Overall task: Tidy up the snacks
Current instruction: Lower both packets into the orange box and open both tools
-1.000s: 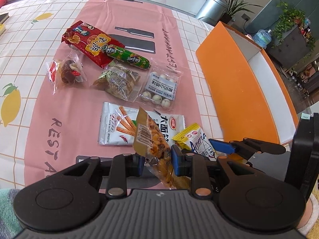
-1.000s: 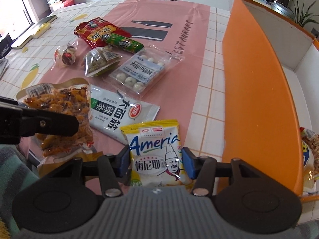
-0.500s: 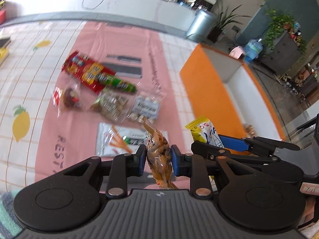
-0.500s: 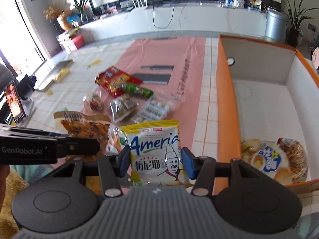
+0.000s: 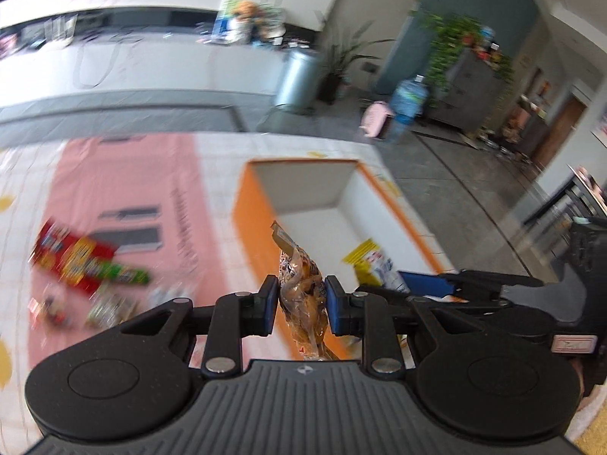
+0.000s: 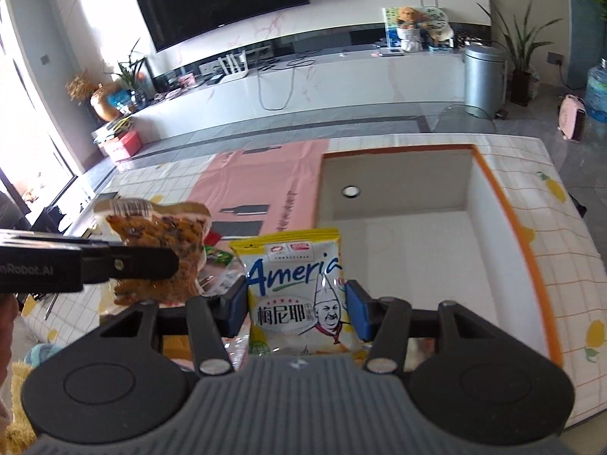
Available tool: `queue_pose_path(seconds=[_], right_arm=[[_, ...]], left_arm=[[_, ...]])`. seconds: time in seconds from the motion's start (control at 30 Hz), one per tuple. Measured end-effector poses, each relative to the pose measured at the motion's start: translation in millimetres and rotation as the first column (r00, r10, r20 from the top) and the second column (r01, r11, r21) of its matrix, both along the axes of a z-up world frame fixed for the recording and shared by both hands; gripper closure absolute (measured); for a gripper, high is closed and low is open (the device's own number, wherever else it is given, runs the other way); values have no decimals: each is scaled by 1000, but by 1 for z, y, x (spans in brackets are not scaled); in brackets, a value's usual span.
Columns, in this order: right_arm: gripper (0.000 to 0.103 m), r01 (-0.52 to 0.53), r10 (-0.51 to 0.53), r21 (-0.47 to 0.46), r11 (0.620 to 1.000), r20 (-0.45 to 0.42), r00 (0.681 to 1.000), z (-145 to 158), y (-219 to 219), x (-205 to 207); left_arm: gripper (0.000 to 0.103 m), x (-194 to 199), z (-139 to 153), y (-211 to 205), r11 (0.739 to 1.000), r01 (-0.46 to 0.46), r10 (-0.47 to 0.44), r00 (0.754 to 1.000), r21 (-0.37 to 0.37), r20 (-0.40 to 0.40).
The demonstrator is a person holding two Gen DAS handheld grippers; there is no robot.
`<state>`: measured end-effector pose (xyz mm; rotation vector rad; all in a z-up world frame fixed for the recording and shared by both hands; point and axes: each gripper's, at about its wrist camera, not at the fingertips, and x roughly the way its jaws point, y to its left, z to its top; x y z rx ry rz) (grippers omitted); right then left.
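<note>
My left gripper (image 5: 300, 305) is shut on a clear packet of brown fried snack (image 5: 301, 284), held edge-on in the air beside the orange box (image 5: 252, 235). In the right wrist view that same brown fried snack packet (image 6: 159, 250) hangs at the left from the left gripper's fingers (image 6: 125, 265). My right gripper (image 6: 296, 309) is shut on a yellow and white Ameria packet (image 6: 296, 288), lifted in front of the orange box (image 6: 504, 220) with its white inside. The Ameria packet (image 5: 370, 261) also shows in the left wrist view.
Several snack packets stay on the pink mat (image 5: 125, 189), among them a red packet (image 5: 70, 256) and a green one (image 5: 127, 275). The box's wall has a round hole (image 6: 351, 190). The tiled tablecloth (image 6: 550, 197) ends just past the box. A steel bin (image 6: 485, 79) stands beyond.
Both grippers have risen from the table with their packets and swung toward the orange box. The brown packet has turned from flat to edge-on in the left gripper.
</note>
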<state>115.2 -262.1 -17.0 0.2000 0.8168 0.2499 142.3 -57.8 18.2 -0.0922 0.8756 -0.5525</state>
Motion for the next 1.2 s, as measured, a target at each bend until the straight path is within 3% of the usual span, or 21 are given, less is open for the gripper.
queue_pose_path(seconds=[0.17, 0.37, 0.6, 0.77, 0.97, 1.2], right_arm=[[52, 57, -57, 6, 998, -58, 997, -6, -43, 21], [52, 108, -107, -3, 994, -119, 987, -24, -80, 56], [52, 46, -57, -60, 997, -191, 980, -57, -88, 93], [52, -16, -5, -83, 996, -244, 970, -79, -83, 111], [52, -64, 25, -119, 991, -308, 951, -101, -77, 129], [52, -43, -8, -142, 989, -338, 941, -112, -84, 137]], left_arm=[[74, 30, 4, -50, 993, 111, -111, 994, 31, 8], [74, 67, -21, -102, 967, 218, -216, 976, 132, -33], [74, 98, -72, -131, 906, 342, -314, 938, 248, -148], [74, 110, -91, -138, 872, 382, -336, 922, 306, -195], [74, 117, -102, -142, 850, 417, -348, 903, 322, -252], [74, 120, -111, -144, 859, 424, -347, 894, 286, -284]])
